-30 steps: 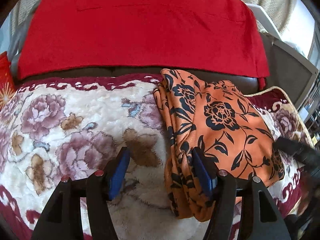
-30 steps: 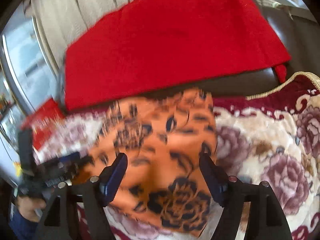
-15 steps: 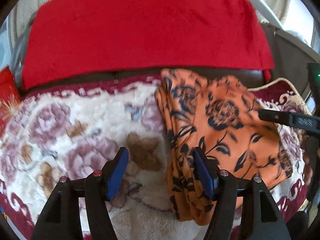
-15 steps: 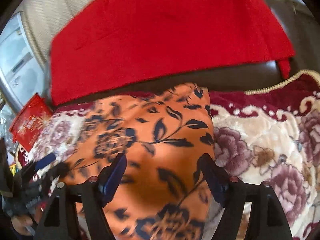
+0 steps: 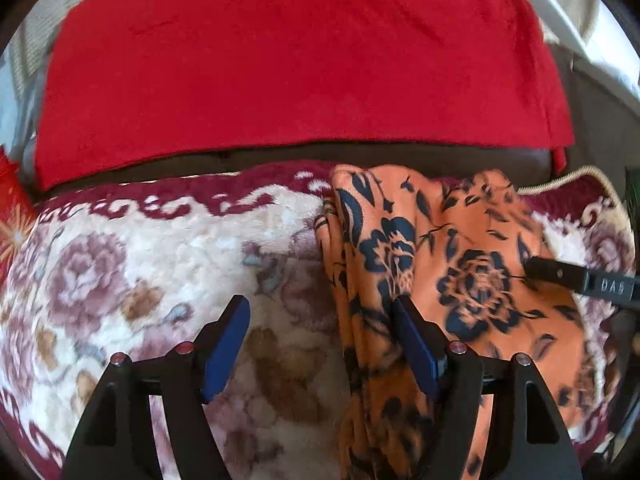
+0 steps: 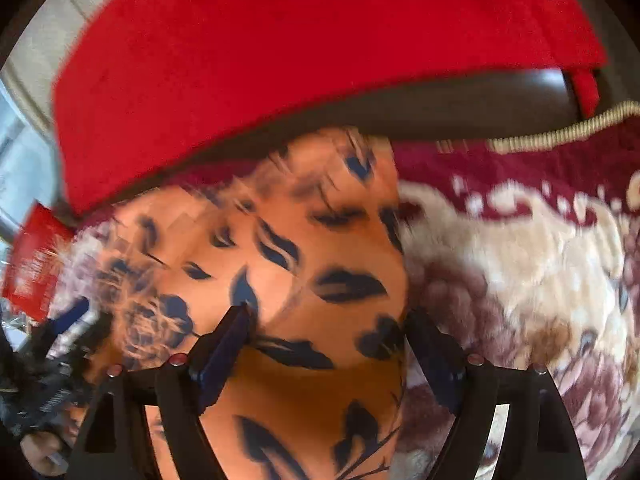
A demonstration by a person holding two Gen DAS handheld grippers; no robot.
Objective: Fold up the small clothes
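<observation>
In the left wrist view, the left gripper [image 5: 320,344] is seen lower centre, jaws just widened, nothing clamped. The orange floral garment [image 5: 440,272] lies centre-right on the floral blanket [image 5: 140,272]. The right gripper [image 6: 328,344] is spread, freshly widened, over the cloth.

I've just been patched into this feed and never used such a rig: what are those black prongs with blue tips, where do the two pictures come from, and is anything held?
No robot arm here: a person carries a two-finger gripper in each hand, and each gripper has a fisheye camera looking forward along its fingers. The black prongs with blue pads are those fingers.

The left wrist view shows the left gripper above a floral plush blanket, its right pad over the edge of a folded orange garment with a black flower print. The right wrist view, blurred, shows the right gripper over that same garment. A red cloth drapes the sofa back behind.

Both grippers' jaws have just been opening; they stand apart and neither clamps anything.
</observation>
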